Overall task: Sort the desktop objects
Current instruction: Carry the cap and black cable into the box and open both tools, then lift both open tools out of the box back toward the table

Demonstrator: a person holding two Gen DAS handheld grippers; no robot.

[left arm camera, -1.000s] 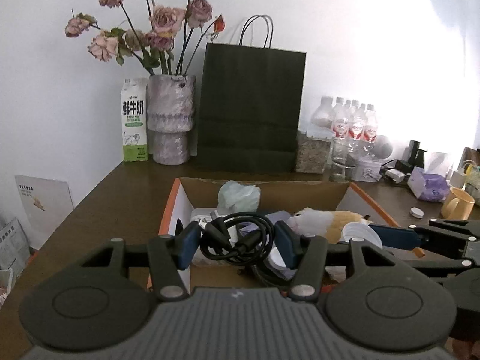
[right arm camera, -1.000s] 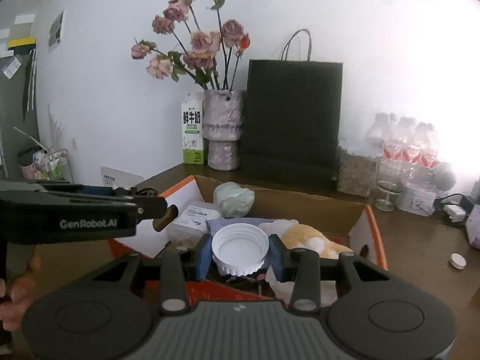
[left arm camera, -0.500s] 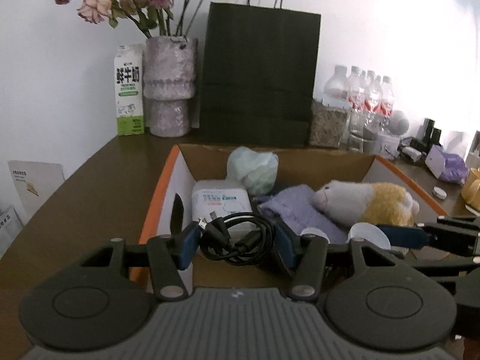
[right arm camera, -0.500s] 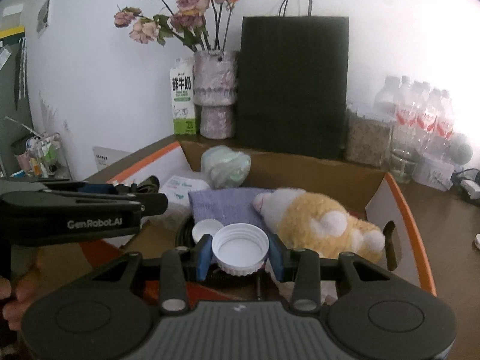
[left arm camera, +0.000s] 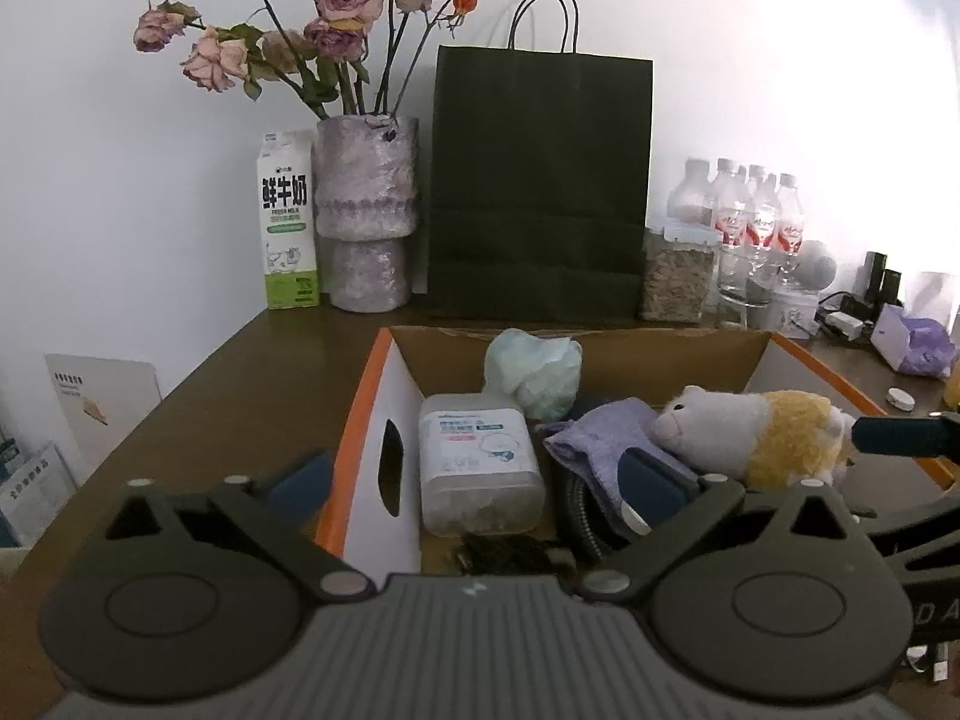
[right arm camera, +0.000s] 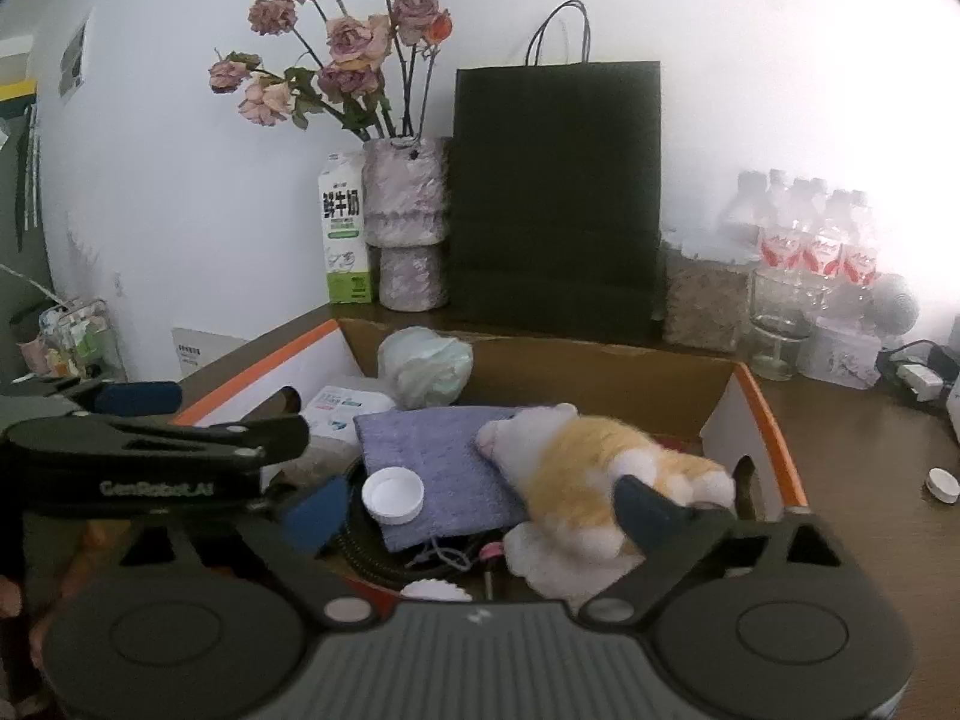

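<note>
An orange-edged cardboard box holds a wipes pack, a pale green bundle, a purple cloth and a plush toy. My left gripper hangs over the box's near left, its jaws opening wide with nothing between the pads. The black cable coil lies loose on the box floor below it. My right gripper is also opening, with nothing gripped. The ridged white lid lies beneath it, half hidden by the gripper body. A smaller white cap rests on the cloth.
Along the wall behind the box stand a black paper bag, a vase of dried roses, a milk carton, a jar and water bottles. A loose white cap and a purple tissue box sit on the table at the right.
Both grippers sank toward the box and opened. The left one let go of the cable coil and the right one let go of the white lid; both things dropped into the box.
</note>
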